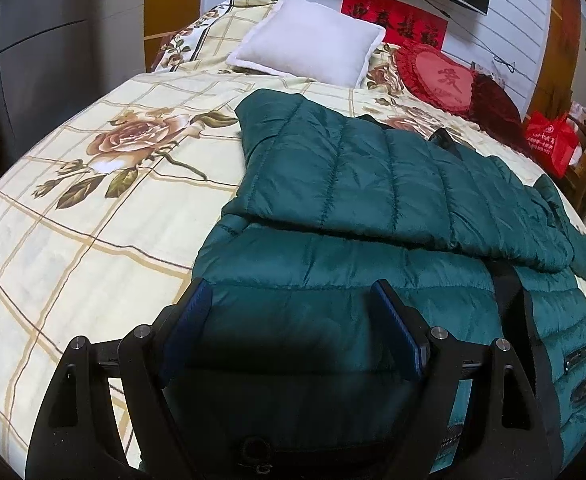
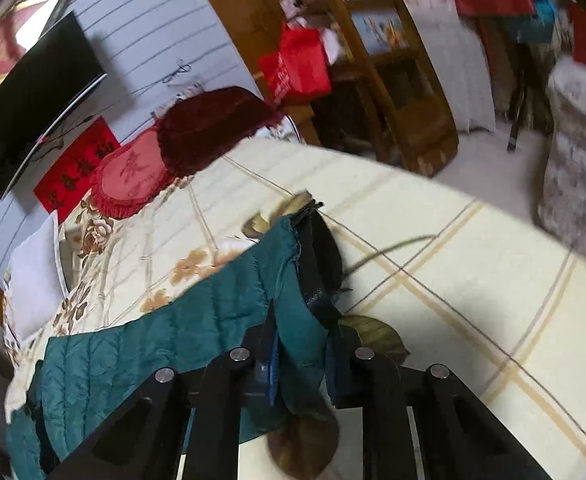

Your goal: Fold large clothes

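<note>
A dark green quilted puffer jacket (image 1: 373,184) lies on the bed, one side folded over its body. My left gripper (image 1: 293,292) is open, its blue-padded fingers (image 1: 197,304) standing wide above the jacket's near hem. In the right wrist view my right gripper (image 2: 305,340) is shut on the jacket's edge (image 2: 293,320) near its black zipper lining (image 2: 321,256), and holds it lifted off the bed. The rest of the jacket (image 2: 133,356) trails to the lower left.
The bed carries a cream floral checked cover (image 1: 93,208). A white pillow (image 1: 313,40), a red heart cushion (image 1: 441,76) and a dark red cushion (image 2: 213,124) lie at the head. A red bag (image 1: 549,140) and wooden furniture (image 2: 393,92) stand beside the bed.
</note>
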Tool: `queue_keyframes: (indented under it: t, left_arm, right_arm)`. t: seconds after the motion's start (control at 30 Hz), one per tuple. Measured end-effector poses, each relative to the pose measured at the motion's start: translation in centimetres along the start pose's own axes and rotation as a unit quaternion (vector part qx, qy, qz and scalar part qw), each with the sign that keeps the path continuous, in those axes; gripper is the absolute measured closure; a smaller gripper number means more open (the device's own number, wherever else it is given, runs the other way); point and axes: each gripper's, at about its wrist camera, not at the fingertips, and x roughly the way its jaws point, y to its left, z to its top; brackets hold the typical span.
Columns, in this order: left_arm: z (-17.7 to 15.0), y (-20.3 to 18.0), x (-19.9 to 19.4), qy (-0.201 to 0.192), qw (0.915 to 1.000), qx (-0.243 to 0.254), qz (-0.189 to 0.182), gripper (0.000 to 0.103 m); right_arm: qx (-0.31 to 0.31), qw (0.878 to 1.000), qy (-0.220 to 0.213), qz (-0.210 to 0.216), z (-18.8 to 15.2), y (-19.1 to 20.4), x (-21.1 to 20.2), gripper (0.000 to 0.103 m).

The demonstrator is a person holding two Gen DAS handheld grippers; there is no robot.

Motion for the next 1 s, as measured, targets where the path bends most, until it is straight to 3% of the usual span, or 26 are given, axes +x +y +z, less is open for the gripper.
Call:
queue_keyframes:
  t: [0.17,0.37,0.5,0.67,0.8,0.9,1.0]
  left_arm:
    - [0.0,0.2,0.0,-0.001,1.0,-0.005,0.003,0.021]
    - [0.0,0.6,0.1,0.002,0.9999,-0.013,0.0,0.021]
    - [0.0,0.8,0.4,0.009,0.9998,-0.019,0.001,0.021]
    - [0.0,0.4,0.9,0.023,0.9989,-0.012,0.039,0.021]
    - [-0.2,0.4,1.0,0.026,0.9987,-0.01,0.042,0.021]
    - [-0.1,0.4,1.2,0.031,0.9984,-0.007,0.046,0.021]
    - [-0.1,0.2,1.4,0.037,0.9981,-0.005,0.05,0.021]
  right_arm:
    - [-0.04,0.998,-0.038,0.012,0.3,3.7,-5.7,0.088]
    - [-0.12,0.985,-0.054,0.112,-1.4,13.6,-12.4,0.089]
    - [-0.159,0.967,-0.042,0.195,-5.4,21.5,-14.9,0.089]
    - [-0.198,0.939,-0.002,0.282,-12.6,31.7,-14.7,0.089]
    - [-0.236,0.918,0.038,0.316,-18.8,38.1,-12.7,0.089]
    - [-0.276,0.905,0.07,0.317,-23.5,42.1,-10.7,0.089]
    - [-0.315,0.897,0.114,0.288,-27.6,44.4,-7.8,0.088]
